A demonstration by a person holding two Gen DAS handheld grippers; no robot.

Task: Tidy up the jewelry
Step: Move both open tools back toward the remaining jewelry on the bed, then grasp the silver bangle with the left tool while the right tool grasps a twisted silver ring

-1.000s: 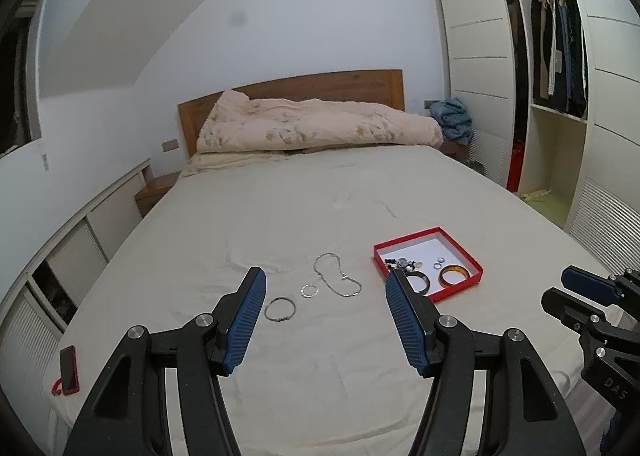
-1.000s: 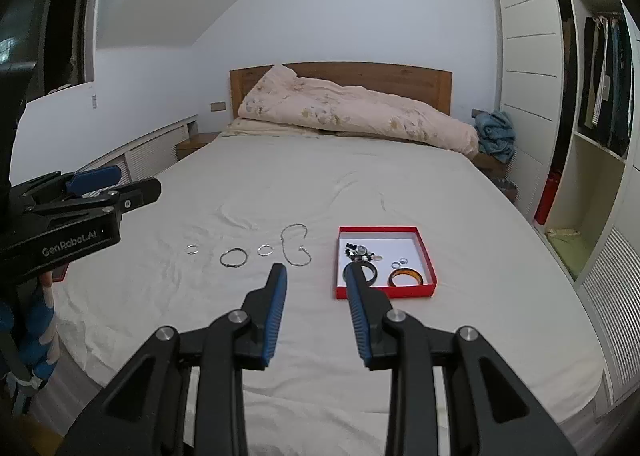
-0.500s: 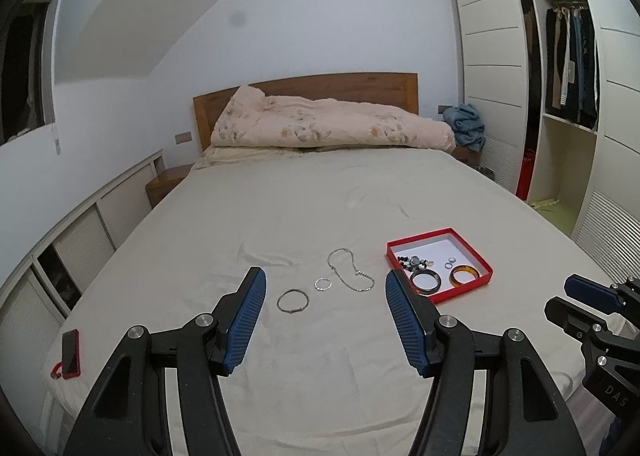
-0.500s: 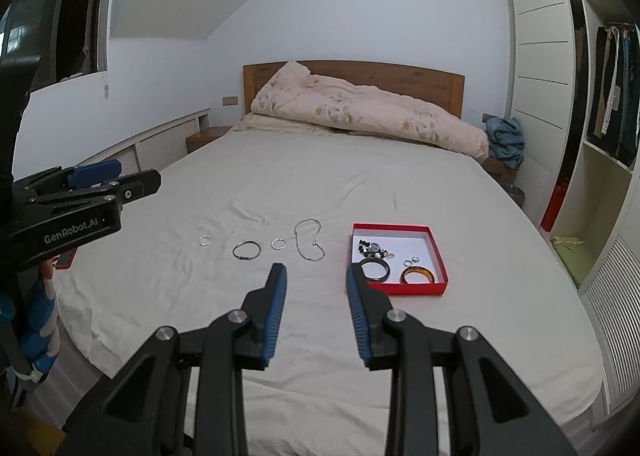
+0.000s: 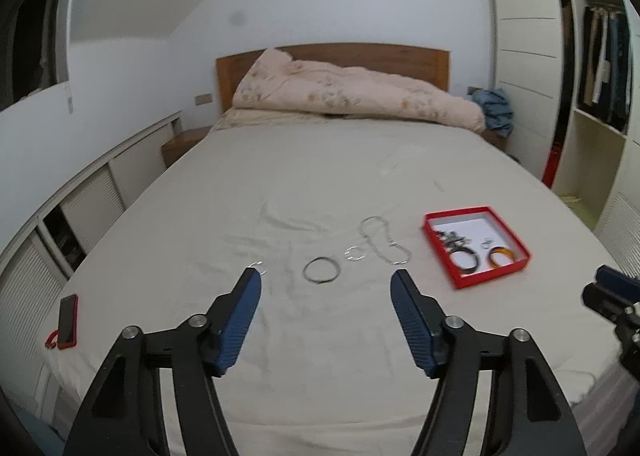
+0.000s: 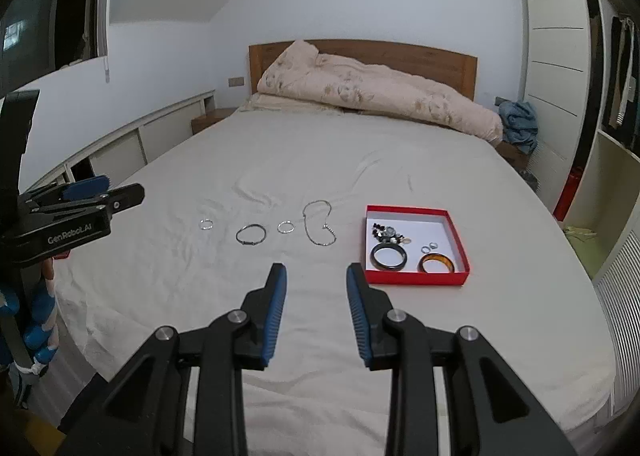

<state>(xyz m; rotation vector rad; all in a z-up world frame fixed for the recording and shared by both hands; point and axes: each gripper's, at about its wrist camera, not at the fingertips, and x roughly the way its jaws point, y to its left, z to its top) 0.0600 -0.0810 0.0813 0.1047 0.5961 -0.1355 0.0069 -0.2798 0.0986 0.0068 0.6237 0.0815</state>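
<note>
Jewelry: bangle (image 5: 320, 270), ring (image 5: 355, 253), chain (image 5: 385, 241) loose on bed (image 5: 320, 176), left of red box (image 5: 476, 246). Left claw (image 5: 325, 296) released, empty; approach bangle low, pinch rim.

Right view: right claw (image 6: 316, 288) released, empty, near box (image 6: 416, 244); take chain (image 6: 319, 227) by bunched links.

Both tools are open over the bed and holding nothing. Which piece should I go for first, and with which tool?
Probably lower the right tool toward the silver chain. It lies loose on the sheet, the closest loose piece to the red box, ahead of that tool's open fingers, with nothing in between.
</note>
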